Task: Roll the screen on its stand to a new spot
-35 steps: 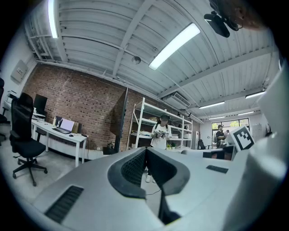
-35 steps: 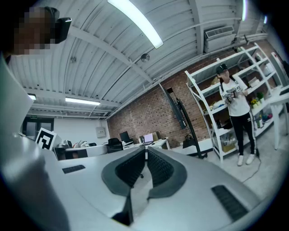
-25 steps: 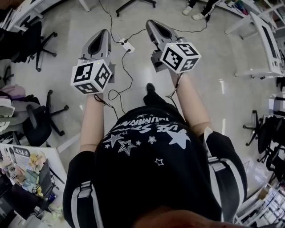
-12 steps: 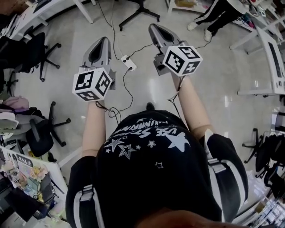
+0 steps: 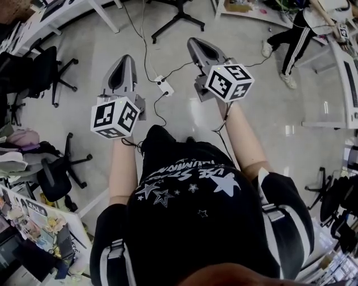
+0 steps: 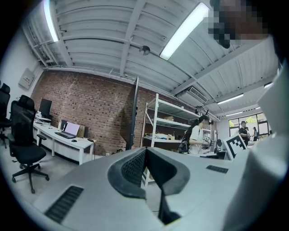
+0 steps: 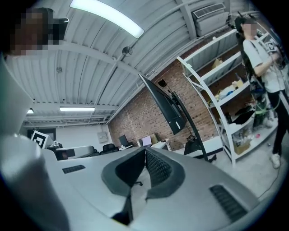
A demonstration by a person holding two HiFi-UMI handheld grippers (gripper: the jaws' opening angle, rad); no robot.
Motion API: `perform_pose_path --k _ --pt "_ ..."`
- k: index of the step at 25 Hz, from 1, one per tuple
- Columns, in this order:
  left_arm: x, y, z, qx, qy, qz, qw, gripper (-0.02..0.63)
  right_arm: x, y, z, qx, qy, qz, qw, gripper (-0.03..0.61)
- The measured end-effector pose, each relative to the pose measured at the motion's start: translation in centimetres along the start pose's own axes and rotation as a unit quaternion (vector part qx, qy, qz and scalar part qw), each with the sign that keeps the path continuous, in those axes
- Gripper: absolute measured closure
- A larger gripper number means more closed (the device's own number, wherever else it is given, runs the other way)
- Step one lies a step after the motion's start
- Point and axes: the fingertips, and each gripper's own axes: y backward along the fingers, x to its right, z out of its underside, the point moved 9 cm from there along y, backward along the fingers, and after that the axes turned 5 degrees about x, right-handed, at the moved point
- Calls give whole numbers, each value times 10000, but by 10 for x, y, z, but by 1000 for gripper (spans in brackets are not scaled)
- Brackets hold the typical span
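Observation:
The screen (image 7: 165,106) is a dark flat panel tilted on a black stand (image 7: 198,142), ahead of me before a brick wall in the right gripper view. In the left gripper view the screen (image 6: 133,113) shows edge-on as a thin dark slab. Black stand legs (image 5: 178,15) lie on the floor at the head view's top edge. My left gripper (image 5: 124,60) and right gripper (image 5: 197,43) are held out side by side above the floor, both shut and empty, well short of the screen. The left gripper's (image 6: 145,150) pads meet, as do the right gripper's (image 7: 145,151).
A white power strip (image 5: 164,85) with black cables lies on the floor between the grippers. Office chairs (image 5: 56,70) stand at the left, one (image 5: 53,176) near my side. A person (image 5: 296,33) stands at the upper right by white desks (image 5: 341,84). White shelving (image 6: 167,126) stands beside the screen.
I have moved forward across the floor: the power strip and the stand legs have come closer. Both grippers stayed shut and level, and the left one dropped slightly.

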Motion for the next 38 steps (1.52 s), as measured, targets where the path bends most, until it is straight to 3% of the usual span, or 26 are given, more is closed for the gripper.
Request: perform_pose_path --k 9,26,38 --pt "-73 -61 8 37 224 295 9993 603 11 -69 5 90 127 340 9993 572" --pt "-231 -151 -16 -26 373 1114 9931 603 -13 -227 -6 675 566 1205 9888 572" --pt "-265 -202 -10 -15 622 1417 9880 603 2 -255 -11 738 815 1826 9770 571"
